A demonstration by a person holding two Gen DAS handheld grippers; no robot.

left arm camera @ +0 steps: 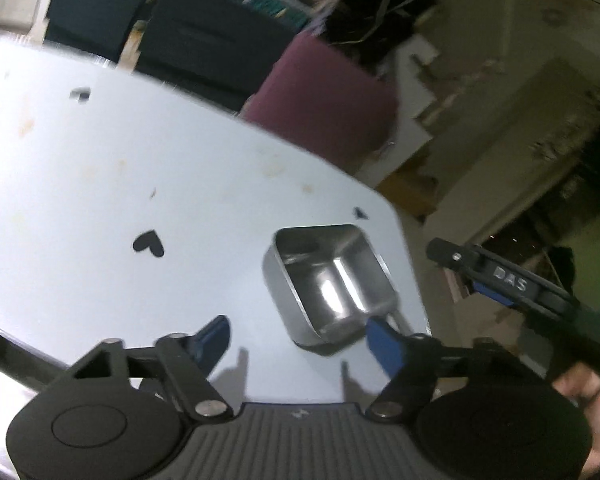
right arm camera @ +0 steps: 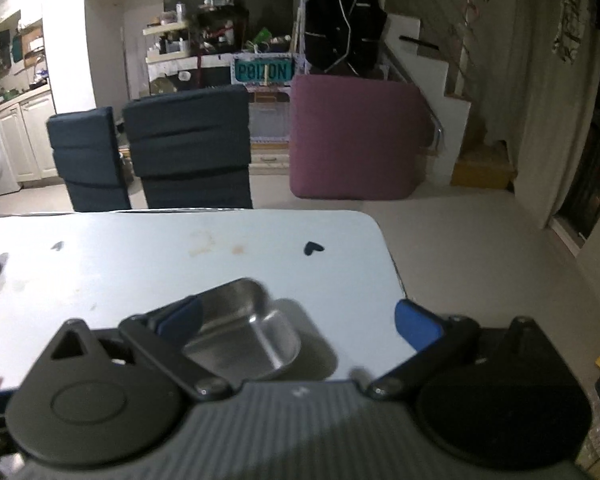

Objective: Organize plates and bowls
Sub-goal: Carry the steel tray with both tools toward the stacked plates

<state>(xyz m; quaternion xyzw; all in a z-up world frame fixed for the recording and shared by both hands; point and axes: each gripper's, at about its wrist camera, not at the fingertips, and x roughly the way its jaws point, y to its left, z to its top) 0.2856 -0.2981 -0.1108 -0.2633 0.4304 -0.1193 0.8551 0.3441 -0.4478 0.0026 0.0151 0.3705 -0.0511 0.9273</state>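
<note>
Steel bowl (left arm camera: 328, 284), square with rounded corners, sits on the white table (left arm camera: 100, 160) near its corner. Judged light, rigid, slippery; pinch one thin rim wall. Left gripper (left arm camera: 300, 336) and right gripper (right arm camera: 300, 322) both gape, holding nothing.

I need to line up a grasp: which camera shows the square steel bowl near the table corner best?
The left wrist view: the square steel bowl shows its whole rim and inside, though slightly blurred. In the right wrist view the bowl is partly hidden behind the right gripper's left finger.
</note>
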